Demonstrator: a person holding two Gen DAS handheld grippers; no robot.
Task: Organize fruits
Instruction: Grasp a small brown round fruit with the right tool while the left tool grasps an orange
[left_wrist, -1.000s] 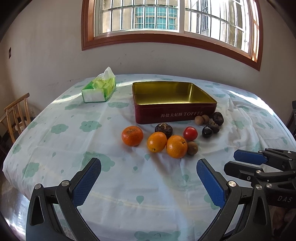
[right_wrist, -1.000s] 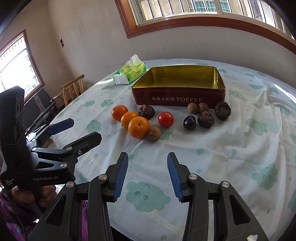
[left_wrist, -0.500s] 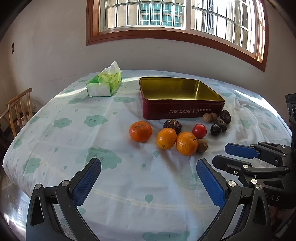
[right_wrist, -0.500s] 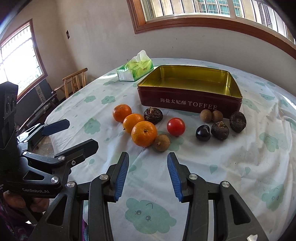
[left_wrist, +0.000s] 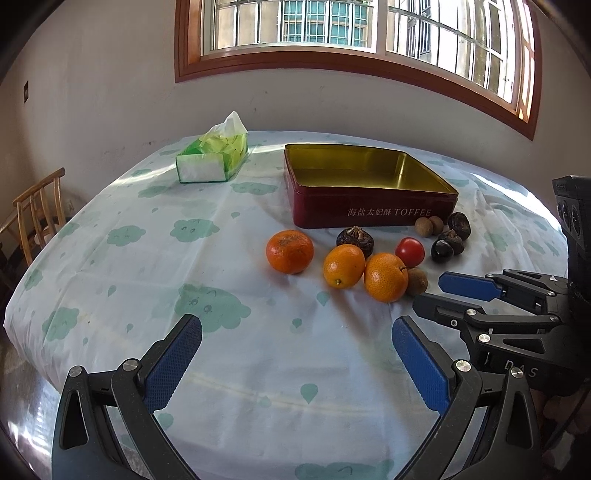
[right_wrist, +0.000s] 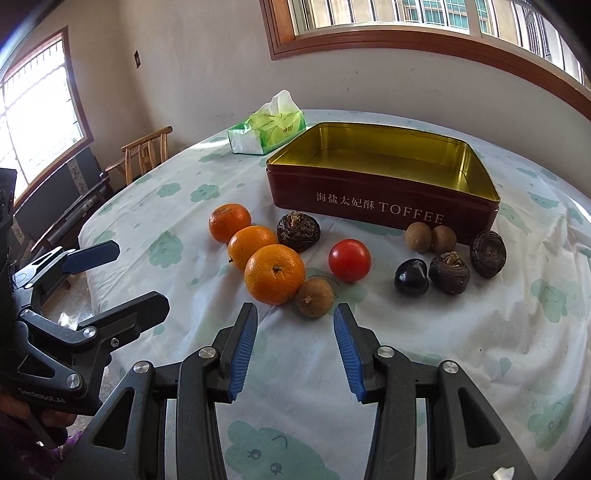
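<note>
Three oranges (right_wrist: 274, 273) lie in a row on the cloud-print tablecloth in front of a red toffee tin (right_wrist: 380, 205) with a bare gold inside. Beside them are a red tomato (right_wrist: 349, 259), a brown longan (right_wrist: 315, 297), two more longans (right_wrist: 430, 237) and several dark water chestnuts (right_wrist: 448, 272). My right gripper (right_wrist: 295, 314) is open with nothing between its fingers, just short of the near longan. My left gripper (left_wrist: 295, 332) is wide open over bare cloth, well short of the oranges (left_wrist: 290, 251). The right gripper (left_wrist: 454, 295) also shows at the right of the left wrist view.
A green tissue box (left_wrist: 212, 157) stands left of the tin at the back. A wooden chair (left_wrist: 37, 214) is beyond the table's left edge. A wall with a window lies behind the table. The left gripper (right_wrist: 92, 273) shows at the left of the right wrist view.
The right gripper has moved forward toward the fruit, so the near longan now lies just ahead of its fingertips. The left gripper has turned slightly and its jaws are unchanged.
</note>
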